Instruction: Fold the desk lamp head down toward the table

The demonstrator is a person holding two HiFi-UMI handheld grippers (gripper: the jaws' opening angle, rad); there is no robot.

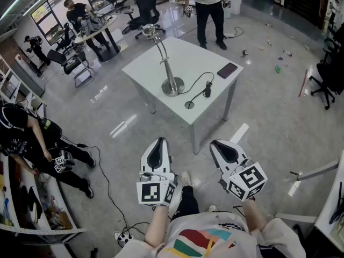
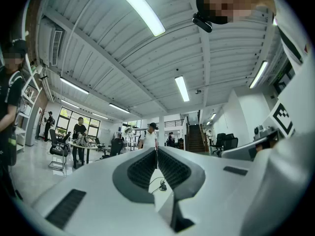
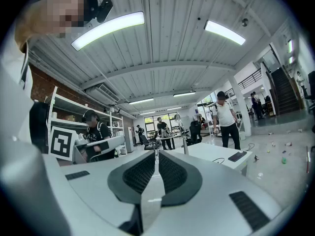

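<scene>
Left gripper point(image 1: 159, 142): held low ahead of the person's body and pointing forward at the table with its nose slightly raised. Its jaws are pressed together with nothing between them.
Right gripper point(image 1: 217, 144): just beside the left one and about level. Its jaws are likewise closed and empty.
Forearms: both reach forward from the waist, roughly parallel, with each marker cube at the near end of its gripper.
Desk lamp point(image 1: 164, 59): stands on a round base near the middle of the table, well apart from both grippers. Its silver stem rises nearly upright, and the lamp head point(image 1: 149, 31) at the top is not folded down.
Table point(image 1: 201, 55): white and square, across open floor from the grippers.
Cord point(image 1: 200, 79): black, running from the lamp base to a small round disc point(image 1: 189, 105), possibly a plug but too small to tell.
Phone point(image 1: 227, 70): dark, lying flat near the table's right edge.
Bystander point(image 1: 207, 7): stands beyond the table's far side.
</scene>
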